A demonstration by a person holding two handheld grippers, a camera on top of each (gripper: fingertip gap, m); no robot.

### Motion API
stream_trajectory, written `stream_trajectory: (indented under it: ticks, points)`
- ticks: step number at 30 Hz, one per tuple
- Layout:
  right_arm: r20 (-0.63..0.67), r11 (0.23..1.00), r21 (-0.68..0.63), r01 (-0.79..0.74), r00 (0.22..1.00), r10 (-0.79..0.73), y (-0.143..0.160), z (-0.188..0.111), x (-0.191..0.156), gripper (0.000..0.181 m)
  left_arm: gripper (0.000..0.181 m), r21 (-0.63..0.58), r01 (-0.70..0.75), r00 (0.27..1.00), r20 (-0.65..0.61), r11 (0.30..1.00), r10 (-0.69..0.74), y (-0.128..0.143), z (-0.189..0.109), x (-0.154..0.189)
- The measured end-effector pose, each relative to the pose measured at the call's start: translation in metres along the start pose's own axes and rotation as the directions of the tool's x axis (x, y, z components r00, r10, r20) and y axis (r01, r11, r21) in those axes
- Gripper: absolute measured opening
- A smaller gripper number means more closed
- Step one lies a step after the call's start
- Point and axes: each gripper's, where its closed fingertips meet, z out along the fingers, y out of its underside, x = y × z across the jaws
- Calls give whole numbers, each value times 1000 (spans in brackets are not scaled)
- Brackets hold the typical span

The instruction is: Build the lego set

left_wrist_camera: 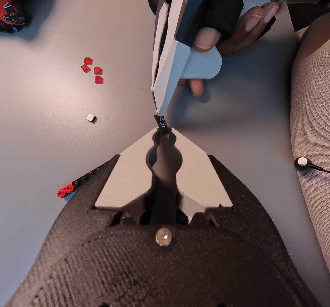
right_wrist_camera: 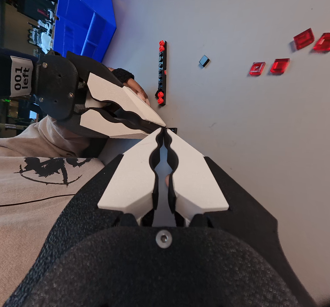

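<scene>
Both sets of jaws meet on one small black tile (left_wrist_camera: 162,122) with a white outline printed on it. The left gripper (left_wrist_camera: 164,129) has its tips pinched on the tile's lower end, and the right gripper (left_wrist_camera: 158,113) comes down from twelve o'clock with its tips closed on the upper end. In the right wrist view the right gripper (right_wrist_camera: 163,129) shows its tips pressed together, and only a corner of the tile (right_wrist_camera: 172,130) peeks out just past them. The left gripper (right_wrist_camera: 157,126) reaches in from nine o'clock, its tips touching the right one's.

A hand (left_wrist_camera: 232,22) wearing a black finger sleeve grips the right tool's grey trigger at one o'clock.

On the grey table (left_wrist_camera: 53,137), four clear red tiles (left_wrist_camera: 92,70) lie in a loose cluster at ten o'clock from the jaws, well apart from them. A lone small tile (left_wrist_camera: 91,117) sits below them, nearer nine o'clock. A long black plate (right_wrist_camera: 162,73) with red round studs at both ends lies at twelve o'clock in the right wrist view; the left wrist view catches its end at eight o'clock, partly hidden by the gripper body.

A blue bin (right_wrist_camera: 84,18) stands at eleven o'clock in the right wrist view. A red and black model (left_wrist_camera: 12,4) sits at the far top-left corner of the left wrist view. A beige sleeve (left_wrist_camera: 310,120) runs down the three o'clock edge.
</scene>
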Motion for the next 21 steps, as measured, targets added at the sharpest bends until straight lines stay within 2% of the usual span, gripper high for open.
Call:
stream_trajectory:
  ticks: [21]
  points:
    - [83,999,42,19,996,-22,-7,-6,-11,0,6,3,-16,1000,-13,1000,16,0,0,1]
